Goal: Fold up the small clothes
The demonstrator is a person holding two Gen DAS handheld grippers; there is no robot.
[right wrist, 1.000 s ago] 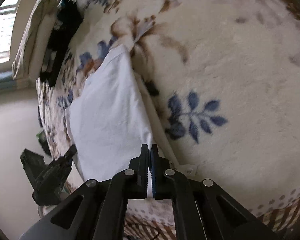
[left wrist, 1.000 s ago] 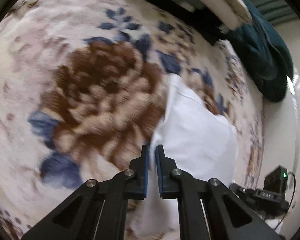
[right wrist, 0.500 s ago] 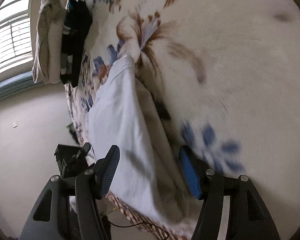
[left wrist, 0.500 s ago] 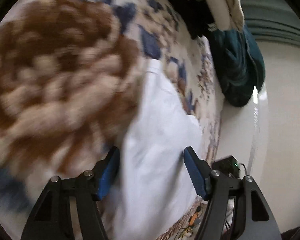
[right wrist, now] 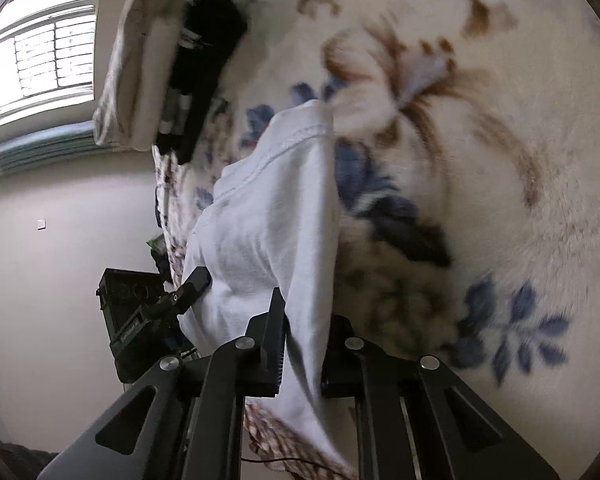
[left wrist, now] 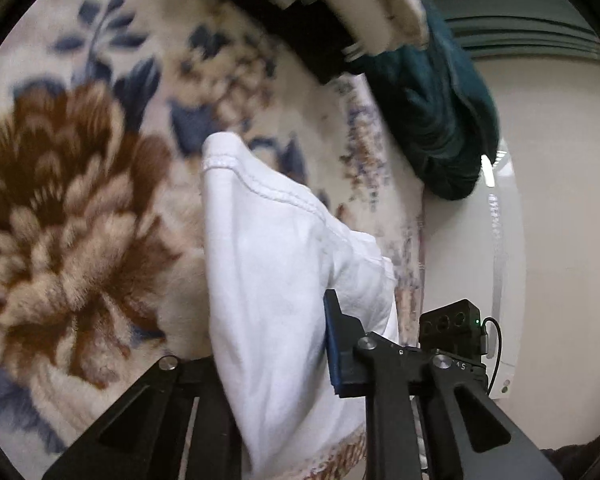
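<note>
A folded white garment (left wrist: 276, 264) lies on the floral blanket near the bed's edge, its stitched hem toward the far end. It also shows in the right wrist view (right wrist: 276, 224). My left gripper (left wrist: 276, 344) is open, its jaws straddling the near end of the cloth; the left finger is hidden behind the fabric. My right gripper (right wrist: 304, 340) is open too, a fold of the cloth running between its fingers. The left gripper (right wrist: 188, 288) appears in the right wrist view beside the garment.
The floral fleece blanket (left wrist: 68, 200) covers the bed. A teal garment (left wrist: 440, 120) and stacked folded clothes (right wrist: 168, 64) lie at the far end. The bed edge drops to the floor (left wrist: 540, 240) beside the garment. A window (right wrist: 40, 56) is at upper left.
Both grippers were shut on the white garment a second ago, then opened and let it go. Both have since closed in around the garment's near end.
</note>
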